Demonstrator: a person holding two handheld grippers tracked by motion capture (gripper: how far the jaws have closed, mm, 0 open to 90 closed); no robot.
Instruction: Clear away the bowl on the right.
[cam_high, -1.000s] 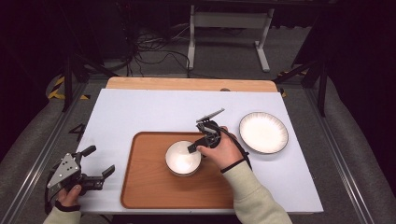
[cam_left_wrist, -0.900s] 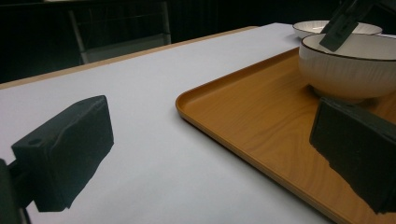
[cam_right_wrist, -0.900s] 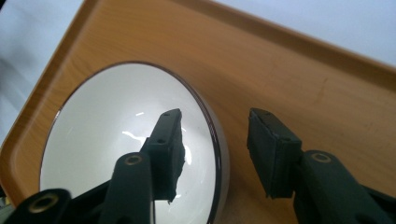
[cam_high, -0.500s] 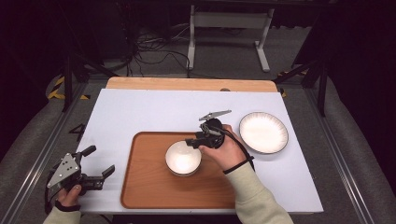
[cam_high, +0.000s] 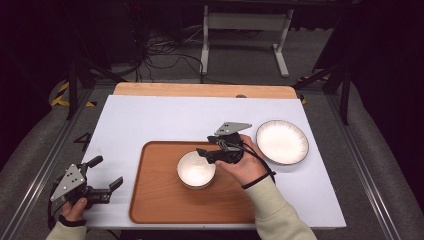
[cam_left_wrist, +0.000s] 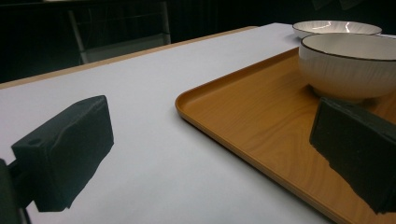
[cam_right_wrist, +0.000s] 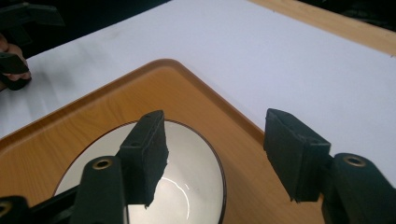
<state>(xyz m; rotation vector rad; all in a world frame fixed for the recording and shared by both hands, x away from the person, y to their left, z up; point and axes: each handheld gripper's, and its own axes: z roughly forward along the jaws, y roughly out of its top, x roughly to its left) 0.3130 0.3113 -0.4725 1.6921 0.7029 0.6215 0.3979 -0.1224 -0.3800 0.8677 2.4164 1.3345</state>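
Both tools stand released: my right tool (cam_high: 206, 145), jaws just opening, lets go of the bowl (cam_high: 196, 169) set on the tray (cam_high: 155, 200), while my left tool (cam_high: 105, 172) idles on the desk (cam_high: 150, 120).

Our right gripper (cam_high: 206, 146) hovers just over the far right rim of the white bowl (cam_high: 196, 169), forearm reaching in from the near edge; its jaws have just been opening and nothing sits between them. Our left gripper (cam_high: 107, 172) rests well left of that bowl, low, jaws spread wide and empty.
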